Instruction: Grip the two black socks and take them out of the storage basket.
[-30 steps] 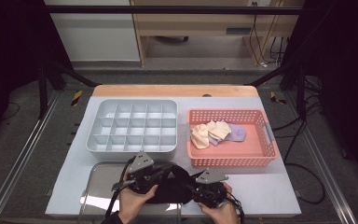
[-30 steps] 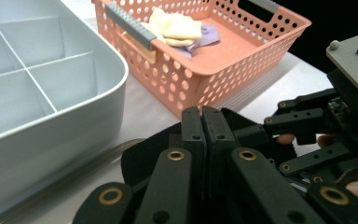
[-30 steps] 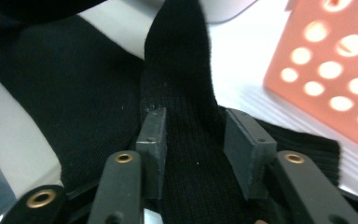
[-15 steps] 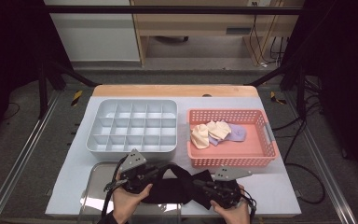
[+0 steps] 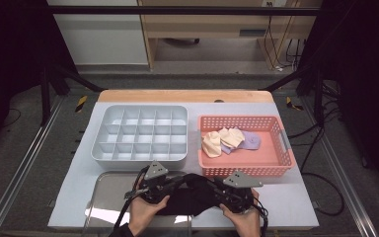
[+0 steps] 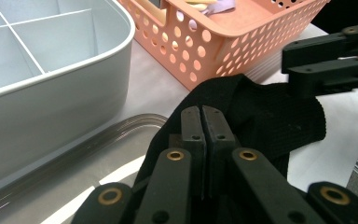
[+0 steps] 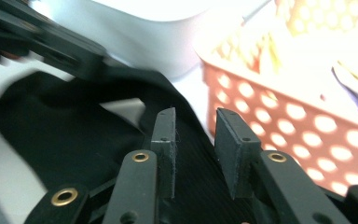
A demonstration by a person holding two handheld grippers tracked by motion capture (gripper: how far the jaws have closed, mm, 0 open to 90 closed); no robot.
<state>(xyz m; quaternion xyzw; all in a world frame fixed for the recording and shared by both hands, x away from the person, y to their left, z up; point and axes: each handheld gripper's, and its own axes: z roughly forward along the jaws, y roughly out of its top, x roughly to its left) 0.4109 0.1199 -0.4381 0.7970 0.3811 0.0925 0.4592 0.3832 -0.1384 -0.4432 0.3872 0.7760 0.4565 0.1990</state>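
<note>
Sock (black, ribbed knit) lies crumpled, 1 piece.

Black ribbed knit on the sock, plain, no pattern. Black jaws with brass-coloured rivets on the left gripper and the right gripper; grey three-cornered plates on top. Pale grey-blue for the divided organiser tray, white dividers inside. Salmon-orange basket, walls dotted with round holes. Cream and lilac on the socks in the basket. Dull silver metal tray. Light grey table mat, wooden strip at the far edge.
</note>
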